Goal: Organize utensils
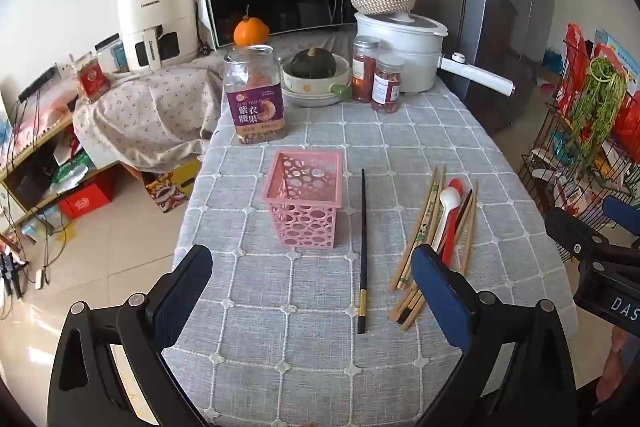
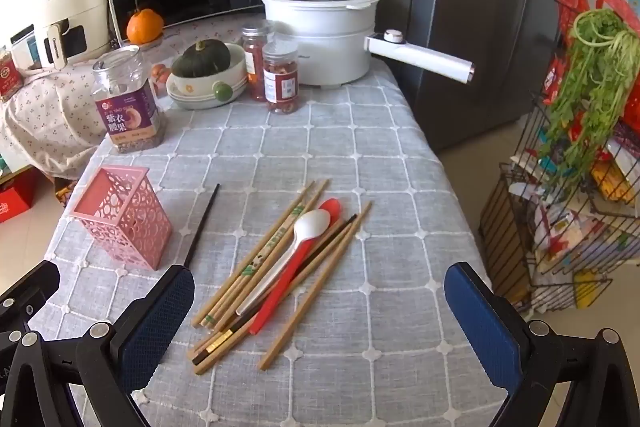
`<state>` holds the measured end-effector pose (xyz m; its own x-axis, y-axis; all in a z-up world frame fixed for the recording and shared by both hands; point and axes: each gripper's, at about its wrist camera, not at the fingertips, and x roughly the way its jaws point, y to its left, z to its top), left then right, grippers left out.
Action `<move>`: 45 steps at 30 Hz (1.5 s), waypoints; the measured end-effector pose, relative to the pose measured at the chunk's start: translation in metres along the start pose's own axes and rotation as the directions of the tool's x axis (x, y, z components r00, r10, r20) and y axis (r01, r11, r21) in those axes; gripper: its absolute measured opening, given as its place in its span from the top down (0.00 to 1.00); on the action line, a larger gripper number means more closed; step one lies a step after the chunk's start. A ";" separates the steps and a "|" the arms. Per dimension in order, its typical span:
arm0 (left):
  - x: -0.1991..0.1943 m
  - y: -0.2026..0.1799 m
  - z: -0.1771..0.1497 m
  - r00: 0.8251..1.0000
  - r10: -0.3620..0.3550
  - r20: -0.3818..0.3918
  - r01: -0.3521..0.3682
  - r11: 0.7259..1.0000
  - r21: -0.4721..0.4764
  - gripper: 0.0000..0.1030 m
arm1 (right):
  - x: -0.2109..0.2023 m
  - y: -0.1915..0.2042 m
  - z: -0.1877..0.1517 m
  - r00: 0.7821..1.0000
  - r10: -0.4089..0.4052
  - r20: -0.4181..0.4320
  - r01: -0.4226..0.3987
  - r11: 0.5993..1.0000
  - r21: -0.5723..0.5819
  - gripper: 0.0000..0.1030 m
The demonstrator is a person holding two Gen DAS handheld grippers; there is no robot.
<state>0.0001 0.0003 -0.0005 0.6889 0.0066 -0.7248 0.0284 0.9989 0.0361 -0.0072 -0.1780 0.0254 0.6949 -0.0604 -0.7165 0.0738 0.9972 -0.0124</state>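
A: What's on the tabletop (image 2: 360,147)?

B: A grey woven cloth with a white grid. At centre left of the right wrist view stands a pink plastic holder (image 2: 124,215), square and pierced with round holes; a slim black chopstick (image 2: 202,225) lies just beside it.

A: And the rest?

B: Bamboo chopsticks (image 2: 256,267), a white spoon (image 2: 304,231) and a red spoon (image 2: 296,267) piled at centre.

A: Grippers?

B: Left gripper (image 1: 312,291) and right gripper (image 2: 320,315) both spread wide, holding nothing.

A pink perforated holder (image 1: 304,201) stands upright and empty on the checked cloth. Just beside it lies one black chopstick (image 1: 363,247). Further right, bamboo chopsticks (image 2: 256,263), a white spoon (image 2: 298,243) and a red spoon (image 2: 288,275) lie heaped.
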 end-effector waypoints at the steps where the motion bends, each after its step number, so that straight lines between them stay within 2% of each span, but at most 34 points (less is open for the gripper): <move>1: 0.000 0.000 0.000 1.000 -0.001 0.005 0.001 1.000 0.002 0.02 | 0.000 0.000 0.000 1.000 0.003 -0.002 -0.003 1.000 0.002 0.00; 45: -0.002 0.005 -0.002 1.000 0.007 -0.003 -0.007 1.000 -0.005 0.02 | 0.004 0.004 -0.004 1.000 0.021 -0.018 -0.020 1.000 0.021 0.00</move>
<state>-0.0029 0.0058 -0.0003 0.6873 0.0132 -0.7263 0.0205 0.9991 0.0375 -0.0066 -0.1744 0.0198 0.6836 -0.0390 -0.7288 0.0747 0.9971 0.0167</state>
